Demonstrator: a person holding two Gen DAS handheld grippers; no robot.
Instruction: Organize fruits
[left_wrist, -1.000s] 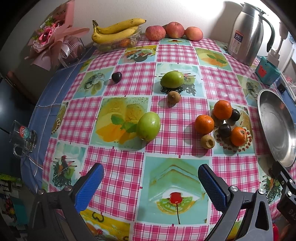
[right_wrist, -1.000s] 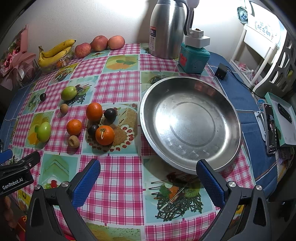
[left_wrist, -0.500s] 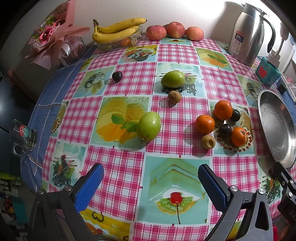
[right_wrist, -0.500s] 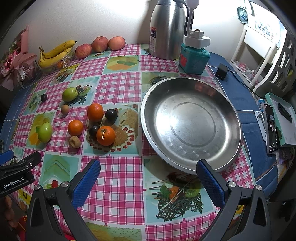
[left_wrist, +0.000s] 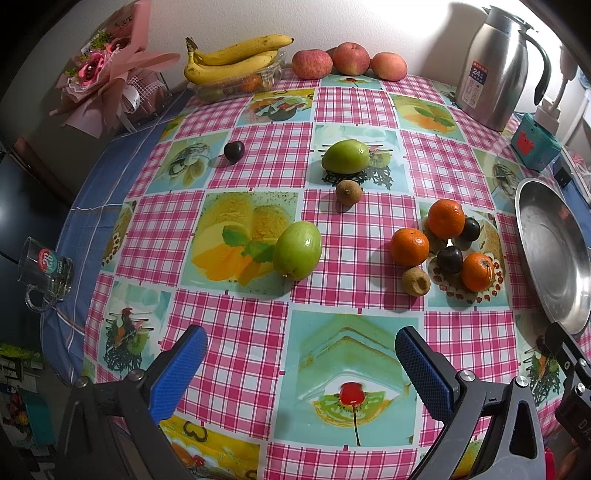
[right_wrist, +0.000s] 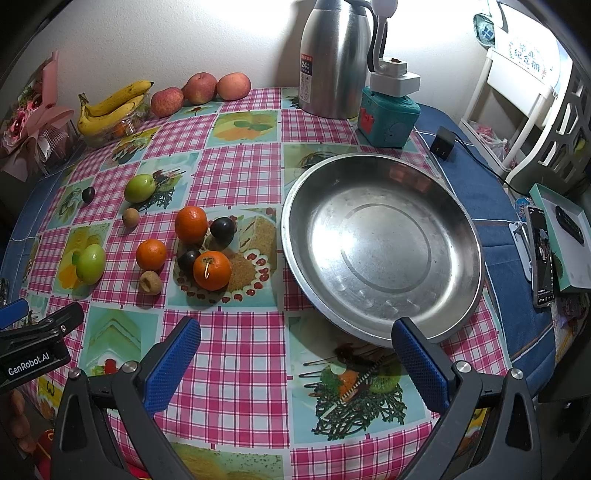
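While both tools gape empty: left tool (left_wrist: 295, 369) | right tool (right_wrist: 295, 354) | oranges (right_wrist: 191, 224) 3 | green fruits (left_wrist: 297, 250) 2 | steel pan (right_wrist: 384, 325) 1

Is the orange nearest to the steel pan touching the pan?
Apart. In the right wrist view, tablecloth shows between the orange and the steel pan.

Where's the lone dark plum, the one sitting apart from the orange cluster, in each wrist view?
Left wrist: the lone dark plum sits upper left of centre, on pink check, left of the far green fruit.
Right wrist: same plum lies at the far left, mid-height, left of that green fruit.
Shared landmark: the bananas against the wall behind it.
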